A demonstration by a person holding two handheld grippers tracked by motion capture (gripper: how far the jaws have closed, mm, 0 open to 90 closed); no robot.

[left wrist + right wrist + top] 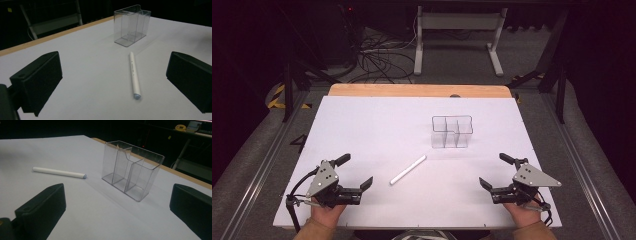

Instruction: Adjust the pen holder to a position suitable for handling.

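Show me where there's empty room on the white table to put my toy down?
Lots of room. The whole far-left part of the table, left of the clear holder, is bare. So is the near strip between the left gripper and right gripper, below the white pen. It is only crowded in the narrow gap between pen and holder.
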